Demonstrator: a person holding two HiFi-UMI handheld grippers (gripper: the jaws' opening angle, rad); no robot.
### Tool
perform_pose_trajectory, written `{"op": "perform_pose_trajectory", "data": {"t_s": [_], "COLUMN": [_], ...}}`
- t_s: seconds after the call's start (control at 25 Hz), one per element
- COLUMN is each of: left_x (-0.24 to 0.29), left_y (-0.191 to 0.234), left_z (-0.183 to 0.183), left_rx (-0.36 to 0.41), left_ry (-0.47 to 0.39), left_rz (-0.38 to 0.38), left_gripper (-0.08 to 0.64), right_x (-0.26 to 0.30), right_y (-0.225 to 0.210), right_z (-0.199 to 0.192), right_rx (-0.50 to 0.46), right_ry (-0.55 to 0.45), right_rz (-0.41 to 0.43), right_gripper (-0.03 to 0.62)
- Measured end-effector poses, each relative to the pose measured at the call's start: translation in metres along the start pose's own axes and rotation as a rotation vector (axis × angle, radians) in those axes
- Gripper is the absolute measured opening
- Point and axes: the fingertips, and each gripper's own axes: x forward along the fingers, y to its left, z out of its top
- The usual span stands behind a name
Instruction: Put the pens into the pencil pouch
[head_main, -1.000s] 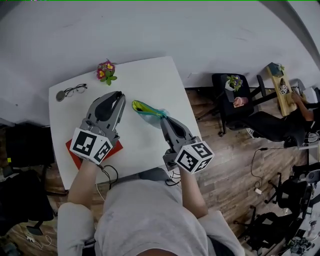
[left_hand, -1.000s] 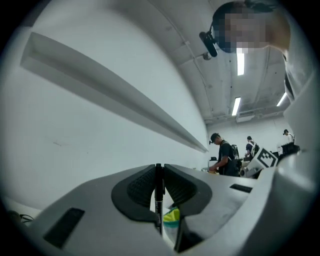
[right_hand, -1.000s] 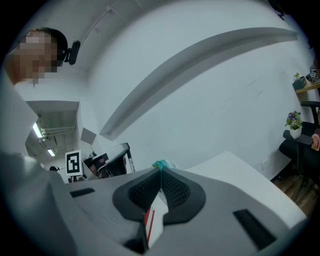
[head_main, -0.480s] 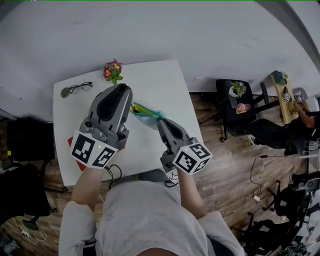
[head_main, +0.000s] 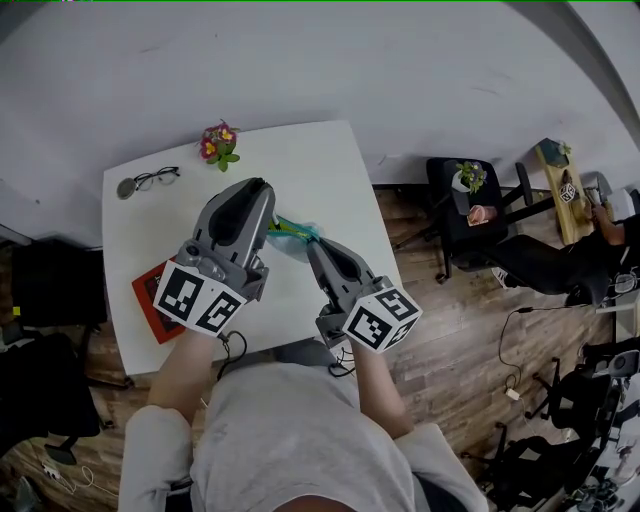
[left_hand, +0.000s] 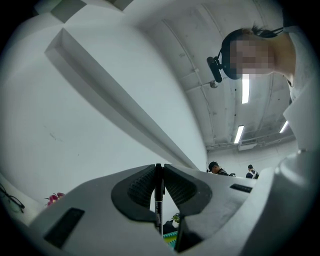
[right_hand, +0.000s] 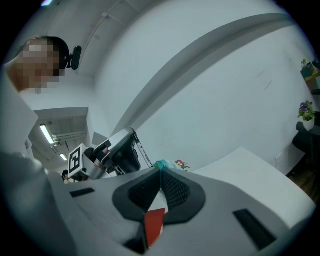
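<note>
Left gripper (head_main: 258, 188) shifted right, now mid-frame, tip touching pouch (head_main: 292, 229); jaws pinch pen (left_hand: 158, 197) upright between pads. Right gripper (head_main: 313, 246) jaws clamp pouch edge, lower right of it.

Both tools are grey moulded shells: the left gripper (head_main: 258, 187) is broad with a dark oval hollow on top, the right gripper (head_main: 312, 245) slimmer. In the head view a white cube (head_main: 203, 298) with black square markers sits at the 6 o'clock end of each. The fingers (left_hand: 142, 187) carry black ribbed pads. A thin black cable (head_main: 228, 342) loops below the left cube. The person wears a light grey short-sleeved shirt (head_main: 300, 440) and a black head strap (left_hand: 227, 52) with a small camera.
</note>
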Motion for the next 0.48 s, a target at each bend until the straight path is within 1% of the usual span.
{"op": "perform_pose_trajectory", "data": {"t_s": [0.08,0.36,0.48], "left_x": [0.0,0.001,0.001], "left_y": [-0.001,-0.006,-0.007], "left_z": [-0.005,-0.017,-0.016], "left_rx": [-0.011,-0.011,0.003], "left_ry": [0.01,0.073,0.081], "left_rz": [-0.003,-0.037,-0.05], "left_gripper": [0.072,0.074,0.094], "right_x": [-0.001,0.001,0.002], "right_y": [0.001,0.004,0.005], "right_z": [0.001,0.006,0.006], "right_rx": [0.0,-0.012,-0.004], "right_ry": [-0.005,-0.014,-0.015], "right_rz": [0.002,0.019,0.014], "right_gripper": [0.034,0.034,0.034]}}
